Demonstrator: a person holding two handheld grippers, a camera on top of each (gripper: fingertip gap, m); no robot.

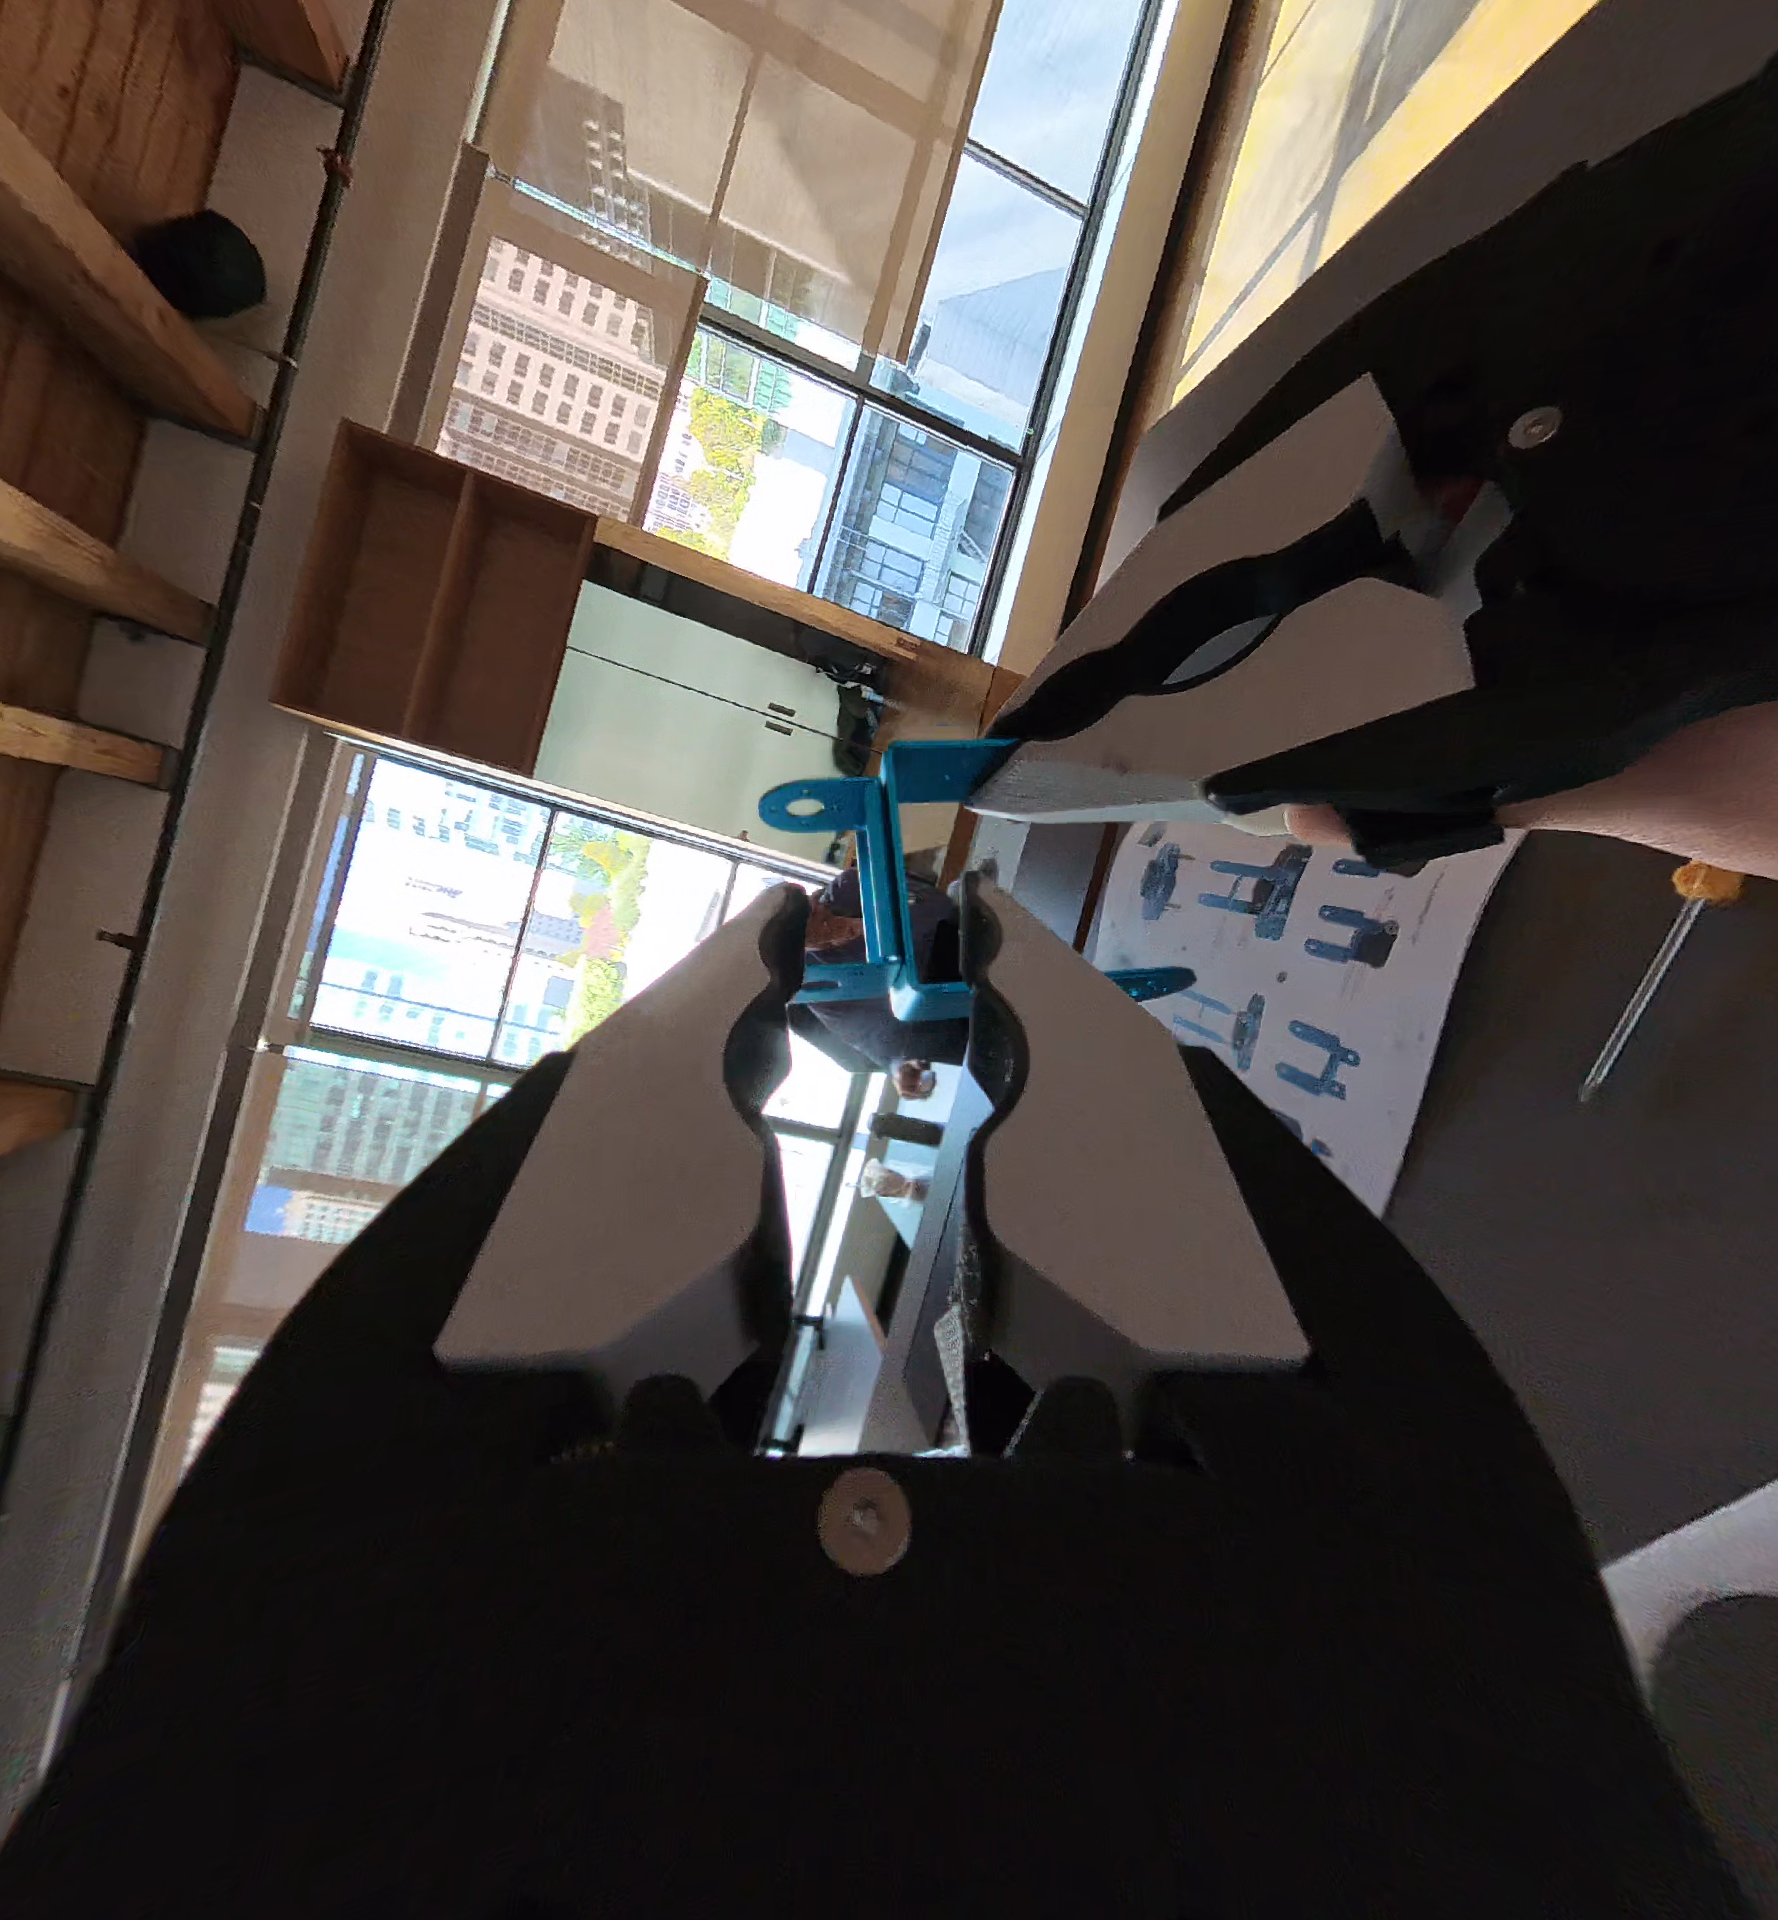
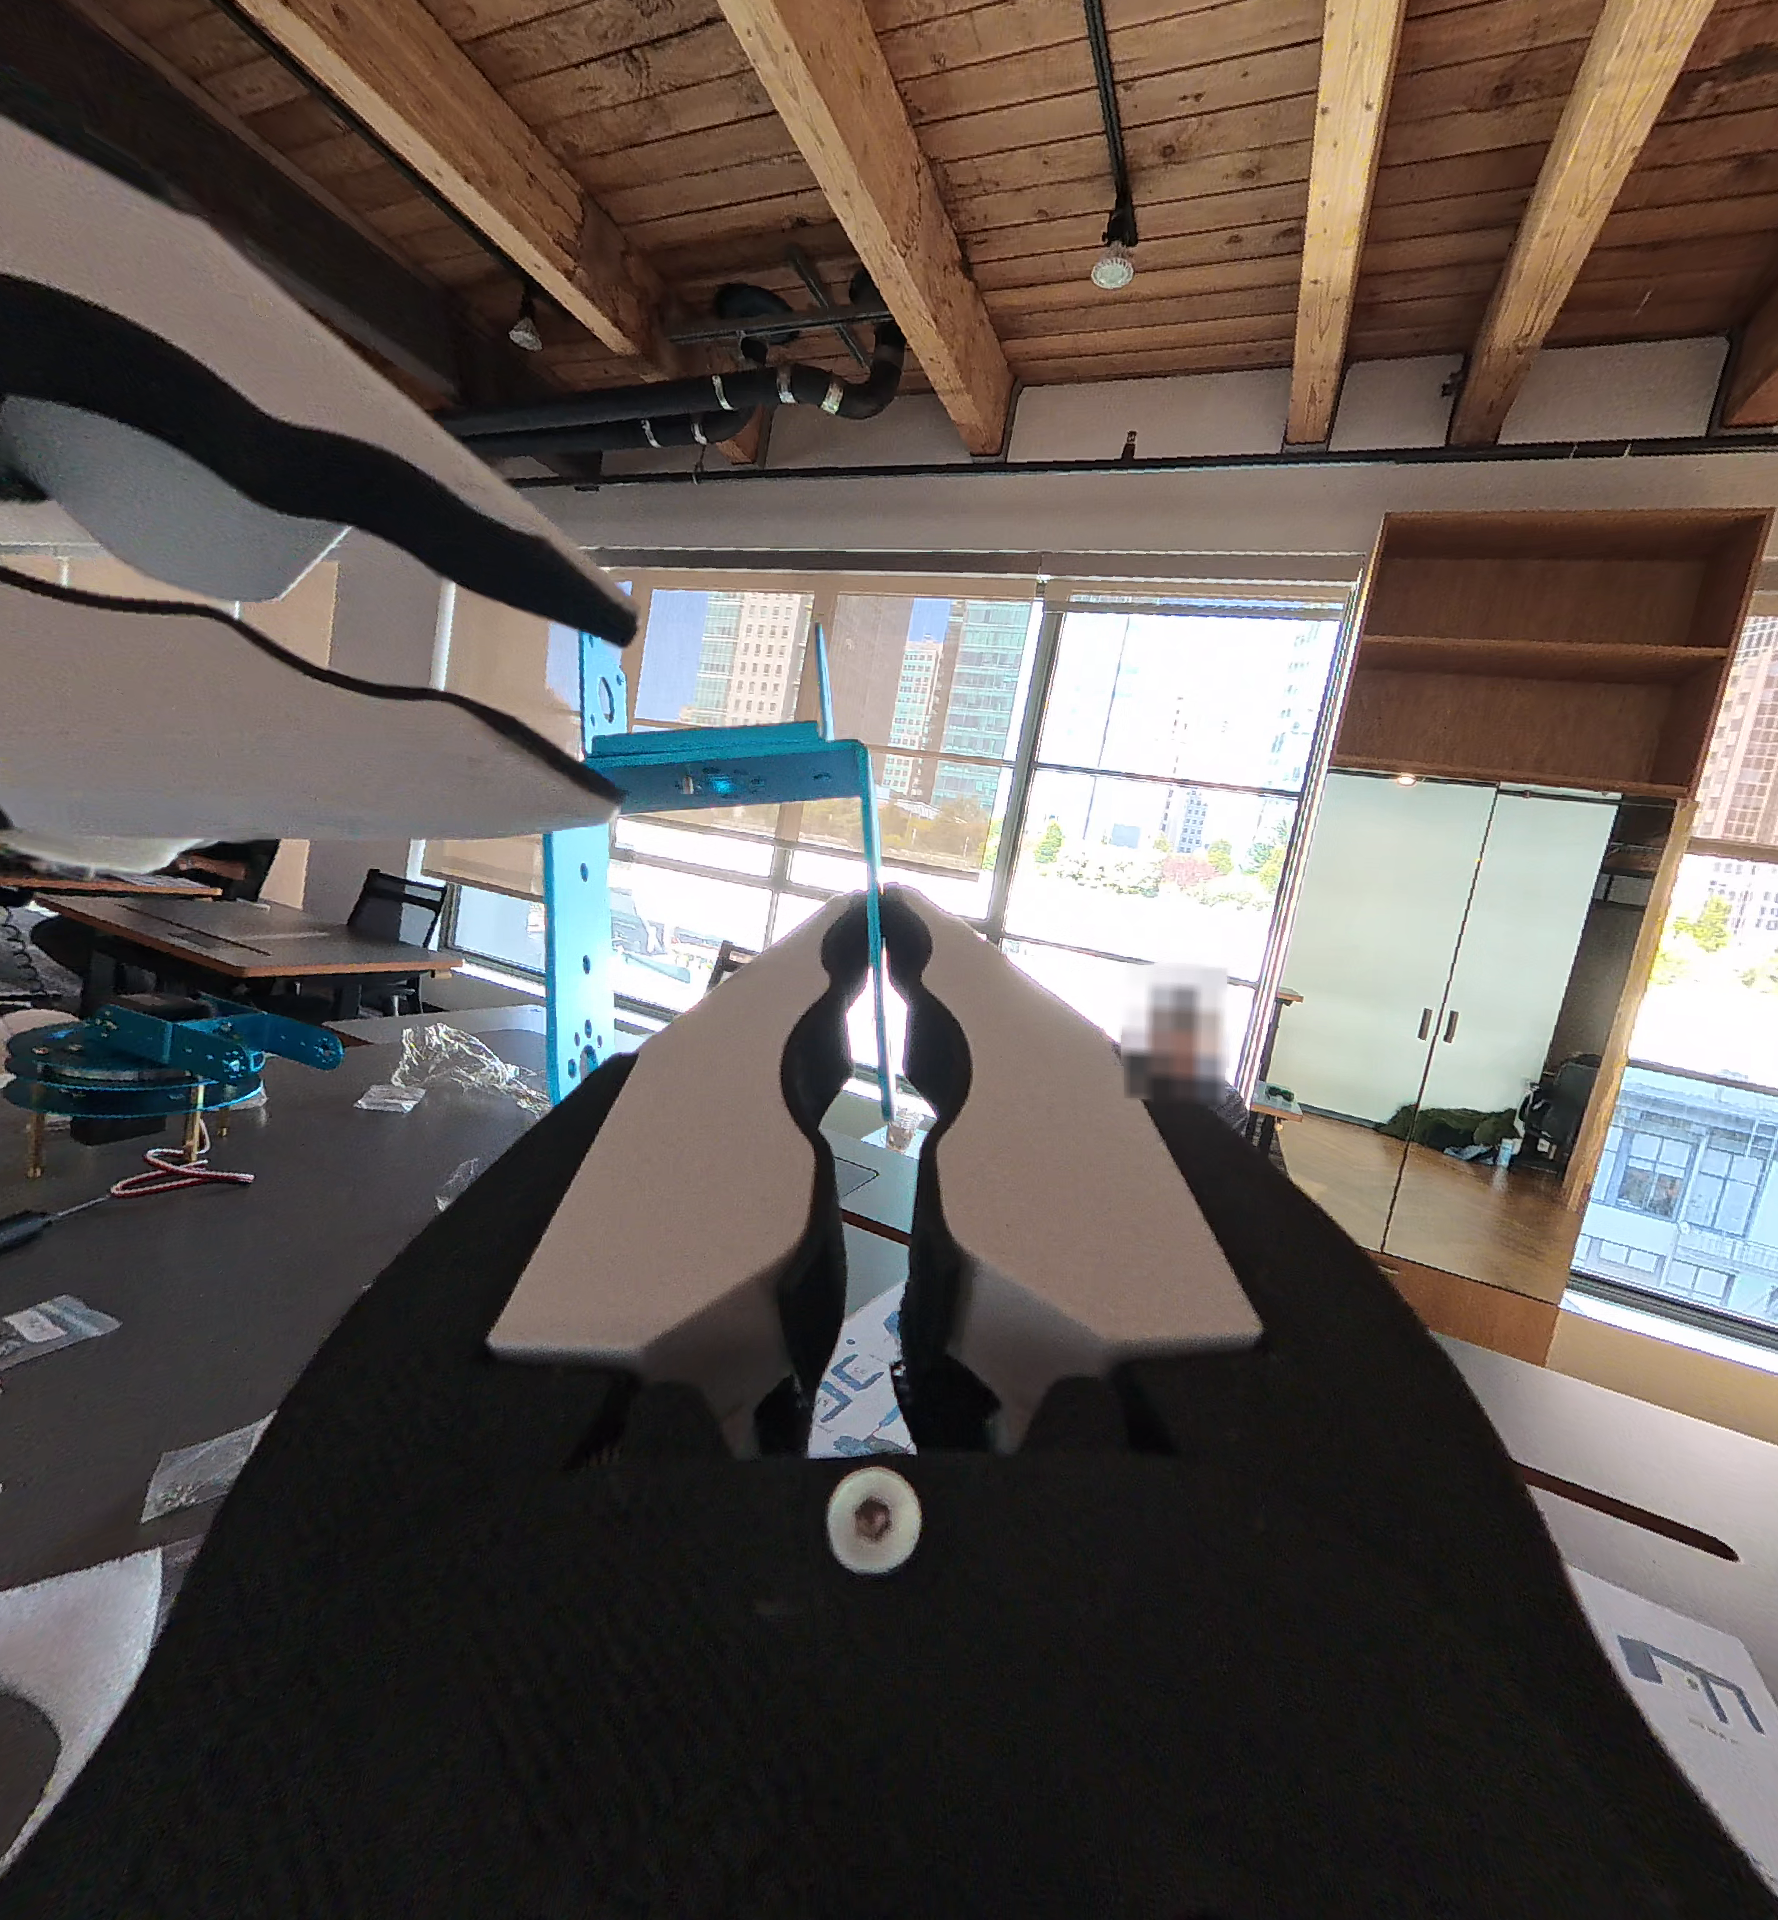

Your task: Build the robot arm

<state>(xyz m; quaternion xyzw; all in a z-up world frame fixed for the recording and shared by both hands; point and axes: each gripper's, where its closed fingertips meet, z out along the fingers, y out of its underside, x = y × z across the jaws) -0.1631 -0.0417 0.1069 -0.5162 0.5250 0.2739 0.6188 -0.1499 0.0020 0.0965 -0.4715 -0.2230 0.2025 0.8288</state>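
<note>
A blue metal bracket assembly (image 1: 926, 774) of bent, perforated plates is held in the air between both grippers. In the left wrist view my left gripper (image 1: 880, 904) has its two fingertips closed across the bracket's lower U-shaped part. The right gripper (image 1: 989, 764) comes in from the upper right and pinches a flat flange of it. In the right wrist view my right gripper (image 2: 880, 904) is shut on a thin blue plate edge of the bracket (image 2: 739, 774). The left gripper (image 2: 615, 712) reaches in from the left and clasps the same piece.
Below is a dark grey table (image 2: 272, 1288). On it are a blue turntable assembly on brass standoffs (image 2: 137, 1060), a red-and-white wire (image 2: 178, 1174), small plastic parts bags (image 2: 23, 1335), a printed sheet (image 1: 1280, 987) and an orange-handled screwdriver (image 1: 1654, 966). A person sits far back. One gripper's finger ends stand about 5 cm off the other's.
</note>
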